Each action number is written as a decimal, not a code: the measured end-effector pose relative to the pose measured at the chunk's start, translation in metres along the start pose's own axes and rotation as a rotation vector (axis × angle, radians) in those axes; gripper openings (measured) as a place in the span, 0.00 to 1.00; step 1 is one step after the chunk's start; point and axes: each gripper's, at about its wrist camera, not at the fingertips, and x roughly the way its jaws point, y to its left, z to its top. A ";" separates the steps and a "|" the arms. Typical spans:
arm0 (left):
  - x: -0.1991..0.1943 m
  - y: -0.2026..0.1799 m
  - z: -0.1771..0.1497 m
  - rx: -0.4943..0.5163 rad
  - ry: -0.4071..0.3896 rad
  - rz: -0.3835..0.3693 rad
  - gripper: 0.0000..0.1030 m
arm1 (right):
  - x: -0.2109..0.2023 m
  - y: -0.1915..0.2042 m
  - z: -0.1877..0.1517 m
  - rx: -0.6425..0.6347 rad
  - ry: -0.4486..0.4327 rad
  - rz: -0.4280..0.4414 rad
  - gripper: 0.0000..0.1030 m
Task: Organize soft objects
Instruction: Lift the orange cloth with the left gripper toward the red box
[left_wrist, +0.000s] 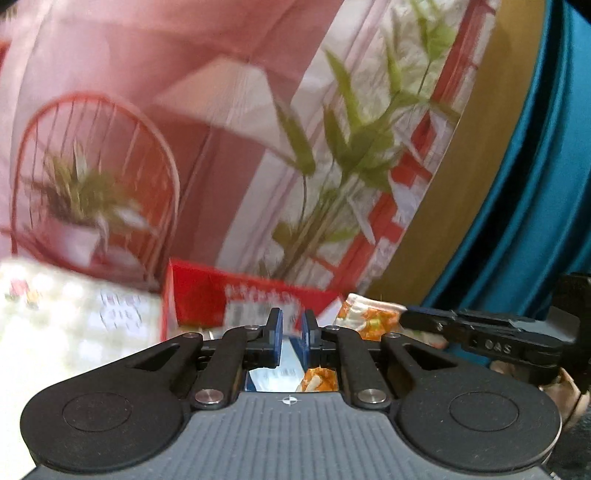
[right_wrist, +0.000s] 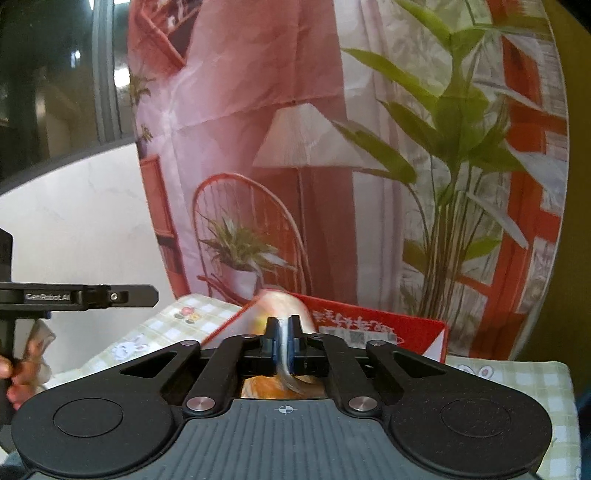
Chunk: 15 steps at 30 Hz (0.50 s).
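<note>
Orange-and-white printed soft fabric item (right_wrist: 284, 354), thin edge pinched between the closed right gripper (right_wrist: 283, 339); its bulk blurred above the red printed cardboard box (right_wrist: 388, 325); left wrist view alone shows the fabric's far end (left_wrist: 373, 314) beside the left gripper (left_wrist: 291, 332), jaws narrowed, contents between them indistinct; checked tablecloth (right_wrist: 159, 328) beneath, cut off by the gripper bodies.
</note>
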 end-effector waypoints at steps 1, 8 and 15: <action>0.004 0.002 -0.006 -0.007 0.022 -0.005 0.12 | 0.004 -0.002 -0.001 0.005 0.012 -0.004 0.03; 0.030 0.016 -0.047 -0.072 0.169 -0.005 0.41 | 0.025 -0.019 -0.035 0.085 0.075 -0.058 0.03; 0.052 0.009 -0.050 -0.026 0.197 -0.018 0.47 | 0.030 -0.025 -0.056 0.137 0.088 -0.046 0.05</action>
